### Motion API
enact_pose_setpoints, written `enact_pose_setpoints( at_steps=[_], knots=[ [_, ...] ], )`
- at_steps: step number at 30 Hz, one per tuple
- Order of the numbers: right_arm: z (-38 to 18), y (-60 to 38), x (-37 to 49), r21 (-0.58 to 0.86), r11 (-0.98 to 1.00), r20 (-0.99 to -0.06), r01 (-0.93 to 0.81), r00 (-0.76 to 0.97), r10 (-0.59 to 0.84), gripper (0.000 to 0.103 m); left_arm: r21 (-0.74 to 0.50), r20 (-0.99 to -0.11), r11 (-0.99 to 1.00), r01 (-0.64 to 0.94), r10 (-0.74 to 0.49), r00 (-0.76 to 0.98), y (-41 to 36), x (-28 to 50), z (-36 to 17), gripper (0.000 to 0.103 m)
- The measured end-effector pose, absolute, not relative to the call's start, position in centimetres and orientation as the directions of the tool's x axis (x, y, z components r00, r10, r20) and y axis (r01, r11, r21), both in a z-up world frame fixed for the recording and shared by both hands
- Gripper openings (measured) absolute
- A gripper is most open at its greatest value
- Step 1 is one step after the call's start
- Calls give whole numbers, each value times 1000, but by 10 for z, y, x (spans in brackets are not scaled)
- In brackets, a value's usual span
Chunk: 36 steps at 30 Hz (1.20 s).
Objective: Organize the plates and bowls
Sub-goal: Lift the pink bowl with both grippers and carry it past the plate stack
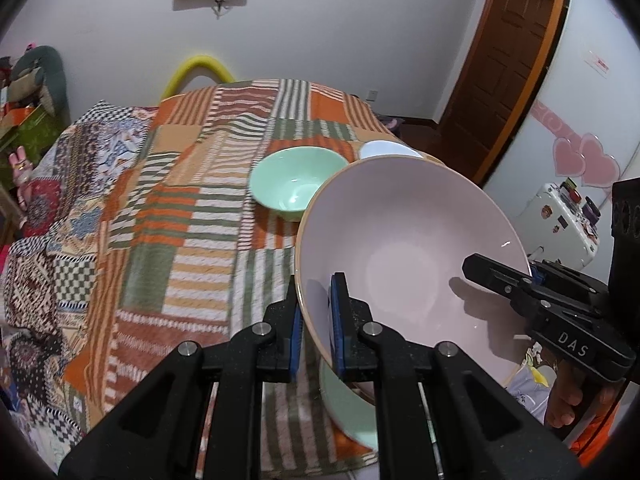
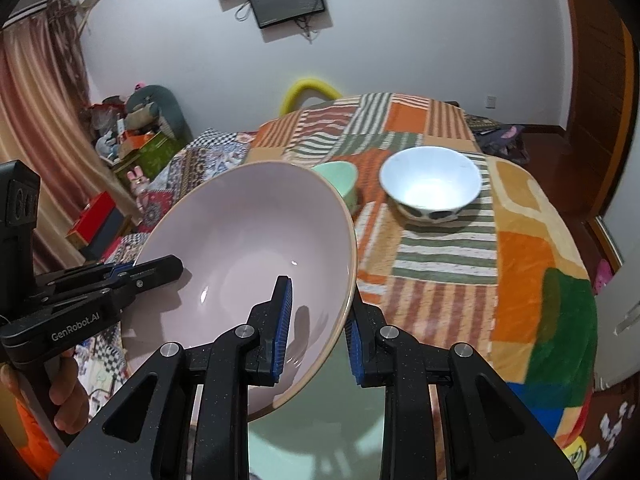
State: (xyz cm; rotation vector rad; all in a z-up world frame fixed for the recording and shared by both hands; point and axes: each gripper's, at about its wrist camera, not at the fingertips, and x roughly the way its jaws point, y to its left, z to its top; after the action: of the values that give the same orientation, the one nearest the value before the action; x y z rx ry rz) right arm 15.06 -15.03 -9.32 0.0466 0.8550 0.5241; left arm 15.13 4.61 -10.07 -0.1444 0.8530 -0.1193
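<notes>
The counter is seen covered by a patchwork cloth of orange, green and cream stripes, with a bed of clutter and a curtain beyond it at the left in the right wrist view.

A large pink bowl with a tan rim is held tilted above the near edge of the counter, gripped at opposite sides of its rim. Its left rim is clamped by the left gripper: one blue pad is pressed to the outer wall and the other to the inner wall, with the jaws drawn as close as the thin wall allows. Its right rim is pinched in the same way by the right gripper, one pad inside the bowl and one outside, the jaws parted only by the wall's thickness. Each gripper is also seen from the other's camera, reaching over the far rim, with a person's fingers wrapped round its handle.

Directly beneath the lifted bowl, part of a pale green dish is seen lying on the cloth.

Farther back on the counter, a mint green bowl is set upright, and just beside it to the right a white bowl with a dark pattern on its outer wall is standing; the two are near each other but apart.
</notes>
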Motion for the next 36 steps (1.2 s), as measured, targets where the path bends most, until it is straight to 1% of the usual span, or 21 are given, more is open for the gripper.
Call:
enact_pose_setpoints(
  at_steps=[7, 15, 27, 36],
  knots=[
    [-96, -122, 137, 240, 847, -713, -474, 507, 485, 23, -179, -741, 984, -14, -126, 659, 75, 126, -103, 11],
    [-106, -93, 125, 245, 821, -730, -516, 459, 506, 23, -180, -762, 980, -83, -86, 642, 102, 107, -117, 11],
    [-140, -56, 117, 256, 792, -789, -555, 353, 502, 23, -182, -818, 967, -178, -48, 573, 134, 97, -158, 11],
    [-161, -36, 117, 247, 781, -827, -573, 295, 478, 23, -202, -849, 953, -224, -57, 525, 153, 98, -187, 11]
  ],
)
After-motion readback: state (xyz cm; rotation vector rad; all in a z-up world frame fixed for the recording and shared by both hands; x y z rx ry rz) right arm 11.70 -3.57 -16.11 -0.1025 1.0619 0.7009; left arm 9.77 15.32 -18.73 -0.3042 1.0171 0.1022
